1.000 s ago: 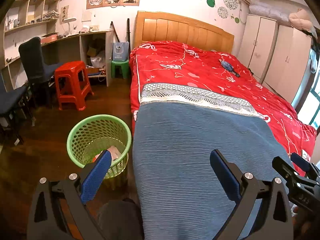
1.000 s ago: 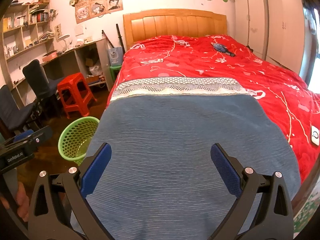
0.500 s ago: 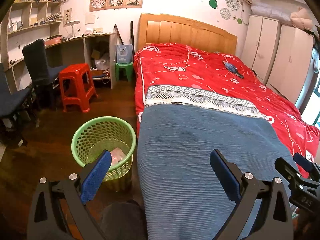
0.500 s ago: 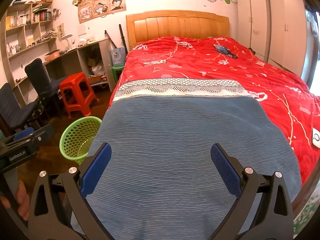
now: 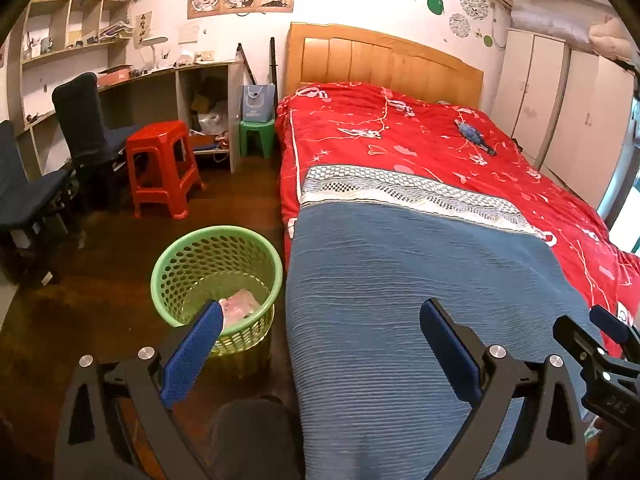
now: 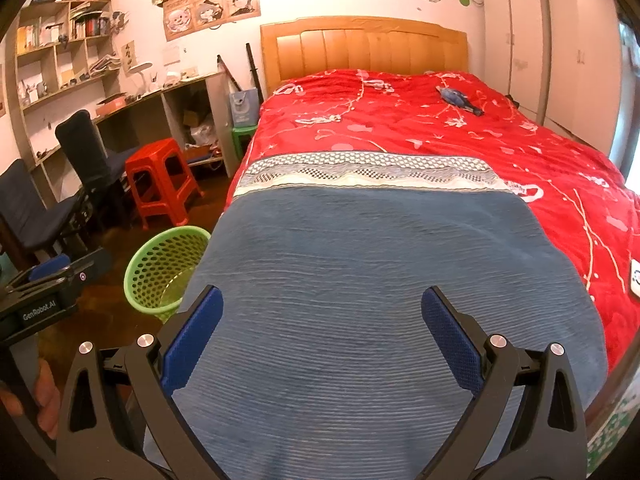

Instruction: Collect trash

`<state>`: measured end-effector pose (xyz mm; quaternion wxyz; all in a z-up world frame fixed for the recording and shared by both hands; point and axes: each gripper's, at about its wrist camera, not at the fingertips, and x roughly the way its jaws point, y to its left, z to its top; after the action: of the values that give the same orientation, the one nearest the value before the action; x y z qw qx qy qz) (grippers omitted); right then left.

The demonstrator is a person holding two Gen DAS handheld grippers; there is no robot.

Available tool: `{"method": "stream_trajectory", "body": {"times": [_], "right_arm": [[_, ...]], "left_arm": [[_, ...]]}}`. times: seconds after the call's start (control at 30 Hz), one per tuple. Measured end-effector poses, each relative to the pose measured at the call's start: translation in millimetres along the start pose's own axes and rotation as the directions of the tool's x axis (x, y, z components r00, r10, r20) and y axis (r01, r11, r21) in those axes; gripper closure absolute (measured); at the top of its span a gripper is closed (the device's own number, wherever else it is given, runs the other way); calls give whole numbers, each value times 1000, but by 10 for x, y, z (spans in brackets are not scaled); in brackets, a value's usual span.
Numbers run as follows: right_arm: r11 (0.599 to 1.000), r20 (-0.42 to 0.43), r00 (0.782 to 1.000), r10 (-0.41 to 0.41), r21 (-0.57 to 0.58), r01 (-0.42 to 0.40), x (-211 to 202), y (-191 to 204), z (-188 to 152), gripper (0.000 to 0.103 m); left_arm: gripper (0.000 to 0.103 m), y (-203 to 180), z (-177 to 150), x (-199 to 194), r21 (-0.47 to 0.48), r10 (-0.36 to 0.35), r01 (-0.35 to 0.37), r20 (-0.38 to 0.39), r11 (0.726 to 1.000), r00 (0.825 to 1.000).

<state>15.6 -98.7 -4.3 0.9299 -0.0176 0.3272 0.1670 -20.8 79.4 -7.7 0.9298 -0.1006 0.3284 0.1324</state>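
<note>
two tools, both spread wide and holding nothing: the left tool (image 5: 320, 340) over the foot of the bed by the floor, the right tool (image 6: 322, 328) above the ribbed blue blanket (image 6: 380, 280). one round green perforated plastic basket (image 5: 216, 248) stands on the wooden floor just beside the bed, with crumpled pinkish trash (image 5: 240, 306) inside. one small blue object (image 6: 458, 98) lies on the red quilt (image 6: 440, 136). one red plastic stool (image 5: 160, 168), one green stool (image 5: 256, 136).

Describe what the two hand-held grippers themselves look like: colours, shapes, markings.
Both match. The left hand-held gripper and the right hand-held gripper each have black angular frames with triangular cut-outs and silver round bolts. Each finger carries a flat, textured blue pad. From the right wrist view, the left unit's black body bears white "GenRobot.AI" lettering. No cables show.
</note>
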Motion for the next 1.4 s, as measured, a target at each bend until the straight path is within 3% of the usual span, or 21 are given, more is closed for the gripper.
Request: {"method": "stream_trajectory", "body": {"times": [1.4], "right_arm": [[998, -39, 998, 55, -29, -57, 108, 190, -62, 5]], "left_arm": [[8, 106, -75, 27, -29, 56, -57, -22, 998, 998]]}}
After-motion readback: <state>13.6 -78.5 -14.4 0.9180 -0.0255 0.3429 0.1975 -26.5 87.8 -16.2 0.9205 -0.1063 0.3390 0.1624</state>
